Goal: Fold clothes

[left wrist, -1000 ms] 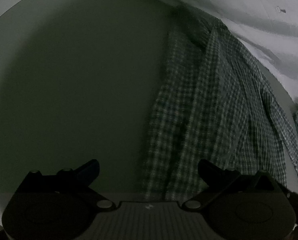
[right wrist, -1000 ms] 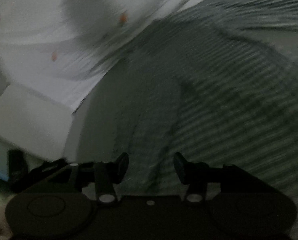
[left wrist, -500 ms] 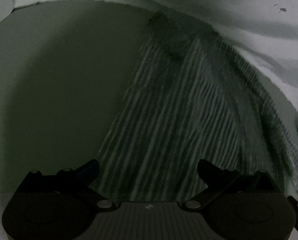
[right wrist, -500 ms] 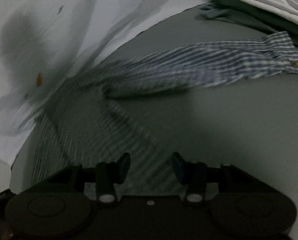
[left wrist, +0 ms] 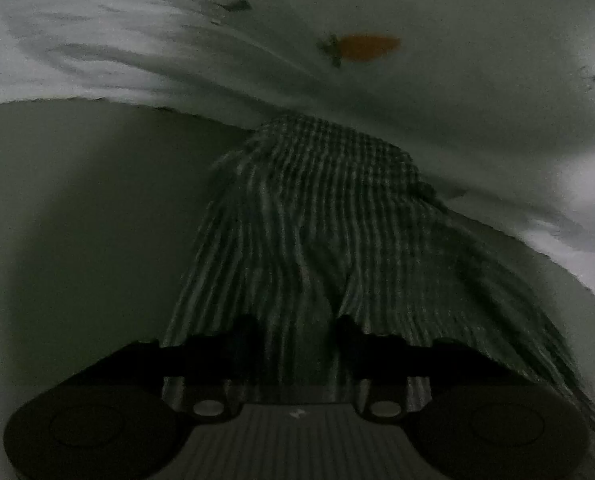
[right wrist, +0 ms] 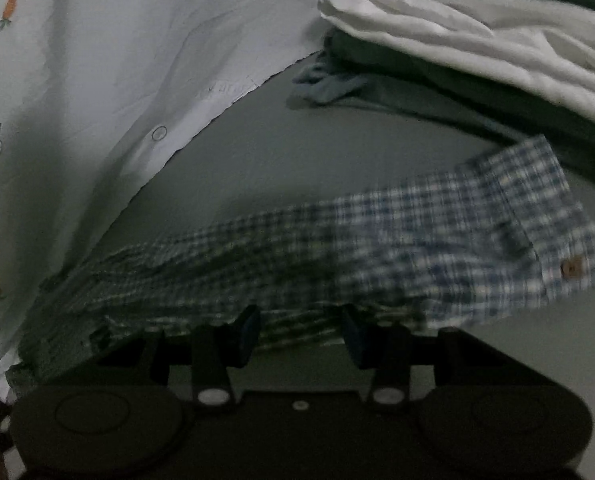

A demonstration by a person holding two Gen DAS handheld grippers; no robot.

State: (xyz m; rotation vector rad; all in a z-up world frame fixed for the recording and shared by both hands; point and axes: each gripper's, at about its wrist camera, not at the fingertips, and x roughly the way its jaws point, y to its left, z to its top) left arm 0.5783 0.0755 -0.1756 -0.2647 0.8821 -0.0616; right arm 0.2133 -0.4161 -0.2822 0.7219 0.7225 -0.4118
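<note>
A blue-and-white checked shirt (left wrist: 317, 232) lies on a grey surface (left wrist: 77, 220). In the left wrist view my left gripper (left wrist: 295, 336) is low over the shirt, its fingers narrowed with a fold of the checked cloth between them. In the right wrist view the shirt's sleeve (right wrist: 437, 240) stretches across, its buttoned cuff (right wrist: 553, 240) at the right. My right gripper (right wrist: 297, 332) is just before the sleeve, its fingers apart with nothing between them.
A white sheet with carrot prints (right wrist: 97, 80) borders the grey surface on the left and also shows at the top of the left wrist view (left wrist: 377, 80). A pile of white and dark green clothes (right wrist: 477, 40) lies at the back right.
My left gripper has moved in over the shirt and its fingers have narrowed on the cloth. My right gripper has swung right along the sleeve, so the cuff and the clothes pile come into view.
</note>
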